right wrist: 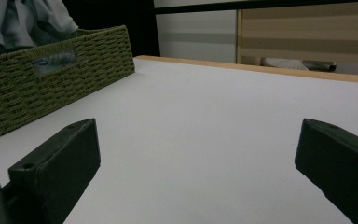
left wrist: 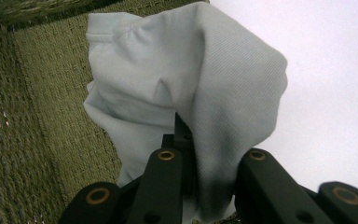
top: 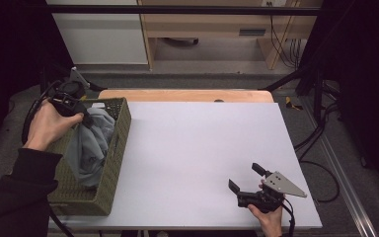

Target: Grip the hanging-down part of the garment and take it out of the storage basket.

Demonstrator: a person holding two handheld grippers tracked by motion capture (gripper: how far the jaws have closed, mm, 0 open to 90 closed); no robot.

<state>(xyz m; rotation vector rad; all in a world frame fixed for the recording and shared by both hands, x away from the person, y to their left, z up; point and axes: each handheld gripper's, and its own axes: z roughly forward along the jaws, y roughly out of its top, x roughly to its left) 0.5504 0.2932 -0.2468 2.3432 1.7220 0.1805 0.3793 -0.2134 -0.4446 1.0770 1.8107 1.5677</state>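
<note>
1. High view: the left gripper (top: 81, 118) pinches a grey cloth (top: 91, 145) over the green woven basket (top: 111, 173).
2. The right gripper (top: 246, 178) rests low on the white tabletop (top: 192, 148), fingers spread wide, holding nothing.

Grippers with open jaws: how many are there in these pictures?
1. The right gripper rests open near the table's front right corner. The left gripper, over the woven basket, is shut on the grey cloth.

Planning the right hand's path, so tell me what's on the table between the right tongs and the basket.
Nothing: the high view shows bare white table between the right tongs and the woven basket.
</note>
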